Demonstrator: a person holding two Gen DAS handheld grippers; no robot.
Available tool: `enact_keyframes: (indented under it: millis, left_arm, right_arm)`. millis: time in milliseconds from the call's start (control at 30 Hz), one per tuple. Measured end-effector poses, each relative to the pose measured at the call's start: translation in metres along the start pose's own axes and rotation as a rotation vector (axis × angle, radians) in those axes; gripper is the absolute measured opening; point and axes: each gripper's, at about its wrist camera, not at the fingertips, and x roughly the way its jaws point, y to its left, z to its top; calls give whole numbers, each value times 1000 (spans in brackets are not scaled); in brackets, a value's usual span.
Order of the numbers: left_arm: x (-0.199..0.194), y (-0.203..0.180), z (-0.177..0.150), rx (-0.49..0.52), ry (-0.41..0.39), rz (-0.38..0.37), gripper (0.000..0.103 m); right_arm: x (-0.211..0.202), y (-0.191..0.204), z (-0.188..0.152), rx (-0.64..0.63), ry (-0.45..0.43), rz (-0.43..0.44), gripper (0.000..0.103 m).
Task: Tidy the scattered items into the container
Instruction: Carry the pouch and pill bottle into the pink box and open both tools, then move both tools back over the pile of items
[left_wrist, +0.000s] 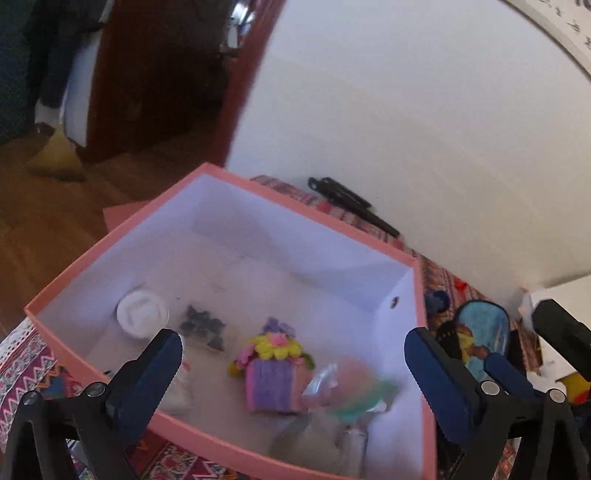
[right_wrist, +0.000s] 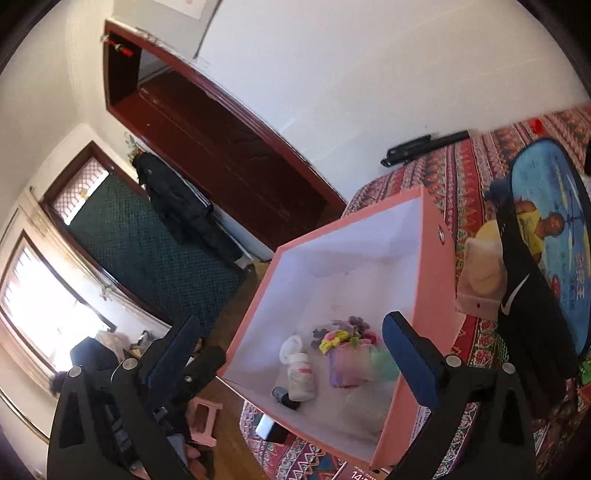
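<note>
Your left claw (left_wrist: 293, 363) gapes empty over the pink box (left_wrist: 236, 181) at lower centre, where a blurred packet (left_wrist: 347, 387) lies (or falls). Your right claw (right_wrist: 291, 354), also open, shows a small dark bottle (right_wrist: 285, 398) hidden from the left.

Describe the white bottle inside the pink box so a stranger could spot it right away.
Find the open pink cardboard box on the patterned tablecloth. On its white floor, beside the purple knitted flower pot, lies a small white plastic bottle on its side. Its round white cap and red-printed label set it apart.
</note>
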Motion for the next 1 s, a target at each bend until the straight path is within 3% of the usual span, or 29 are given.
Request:
enact_keyframes:
  millis: [167,433,867,1000]
  left_arm:
    - [0,8,-3,-29,22,3,100]
    - [-8,-42,-16,78,4,-66,100]
    - [6,-148,-60,302,28,-178,102]
    - [21,-180,-79,349,72,-215,102]
  right_arm:
    - [-7,-26,6,67,-12,-12,101]
    - [-58,-59,21,143,-125,-49,101]
    - [-221,-163,24,405,-387,-180,101]
    - [-277,-206,18,515,-464,-224,101]
